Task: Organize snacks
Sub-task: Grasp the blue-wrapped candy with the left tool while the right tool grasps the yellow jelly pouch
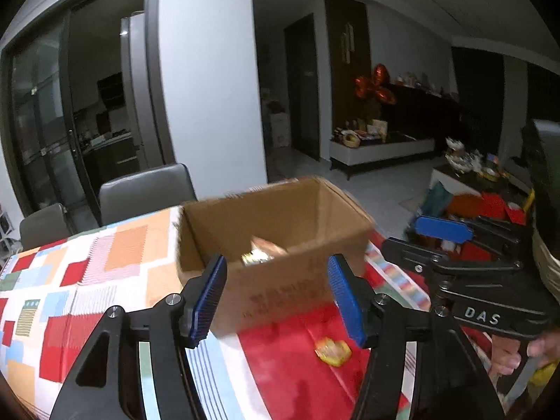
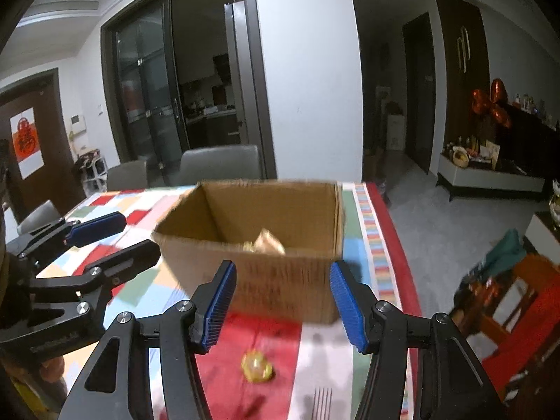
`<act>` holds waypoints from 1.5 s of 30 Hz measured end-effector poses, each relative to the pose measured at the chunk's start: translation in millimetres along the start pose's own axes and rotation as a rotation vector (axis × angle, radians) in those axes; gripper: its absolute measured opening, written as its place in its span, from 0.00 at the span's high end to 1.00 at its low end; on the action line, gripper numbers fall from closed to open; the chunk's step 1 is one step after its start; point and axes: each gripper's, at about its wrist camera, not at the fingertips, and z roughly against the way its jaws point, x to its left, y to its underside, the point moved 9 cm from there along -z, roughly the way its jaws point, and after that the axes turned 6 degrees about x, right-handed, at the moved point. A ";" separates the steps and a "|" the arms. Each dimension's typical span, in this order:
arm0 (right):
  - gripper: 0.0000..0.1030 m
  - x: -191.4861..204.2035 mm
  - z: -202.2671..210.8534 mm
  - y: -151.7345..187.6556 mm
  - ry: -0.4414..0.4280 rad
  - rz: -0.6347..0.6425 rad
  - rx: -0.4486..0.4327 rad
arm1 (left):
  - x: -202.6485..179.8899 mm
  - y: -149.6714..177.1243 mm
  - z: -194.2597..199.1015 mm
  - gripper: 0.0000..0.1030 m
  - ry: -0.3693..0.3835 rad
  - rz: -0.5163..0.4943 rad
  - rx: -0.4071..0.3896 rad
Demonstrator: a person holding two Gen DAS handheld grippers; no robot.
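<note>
Both our tongs — left tongs (image 1: pixel 276 297) and right tongs (image 2: pixel 281 306) — gape wide, gripping nothing. The small gold-wrapped round snack (image 2: pixel 257 370) lies on the patchwork-clothed surface (image 1: pixel 52 297) just before the open brown cardboard box (image 2: pixel 280 245) — another crinkly gold packet (image 1: pixel 262 250) sits inside.

A cardboard box (image 2: pixel 252 245) is set on the table (image 2: pixel 371 245), with wrapped snacks (image 2: pixel 267 243) lying inside it. A single snack (image 2: pixel 257 371) is placed on the table just before the box, and chairs (image 2: pixel 218 164) are positioned behind the table.
</note>
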 end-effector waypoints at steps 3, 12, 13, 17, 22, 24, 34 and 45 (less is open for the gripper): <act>0.45 -3.9 9.2 22.1 -0.013 -0.012 0.026 | -15.9 23.5 7.1 0.43 0.026 -0.021 0.028; 0.45 -6.7 26.3 85.0 -0.009 -0.004 0.101 | -54.2 103.9 2.3 0.48 0.118 -0.061 0.188; 0.45 -6.6 25.9 92.1 -0.010 -0.004 0.115 | -56.7 113.6 0.3 0.49 0.126 -0.062 0.210; 0.45 -5.4 23.0 119.9 -0.011 -0.003 0.167 | -69.8 148.1 -4.8 0.53 0.181 -0.051 0.298; 0.45 -5.7 14.8 145.7 -0.016 -0.004 0.229 | -82.2 175.6 -7.8 0.61 0.233 -0.036 0.367; 0.45 -4.7 11.6 155.6 -0.023 -0.006 0.254 | -88.3 181.2 -10.4 0.62 0.253 -0.034 0.390; 0.45 -7.5 2.8 183.6 -0.027 -0.030 0.318 | -100.4 200.0 -27.2 0.74 0.272 -0.034 0.444; 0.45 -0.9 -5.0 186.8 -0.045 -0.017 0.344 | -92.8 200.0 -29.2 0.78 0.247 -0.020 0.432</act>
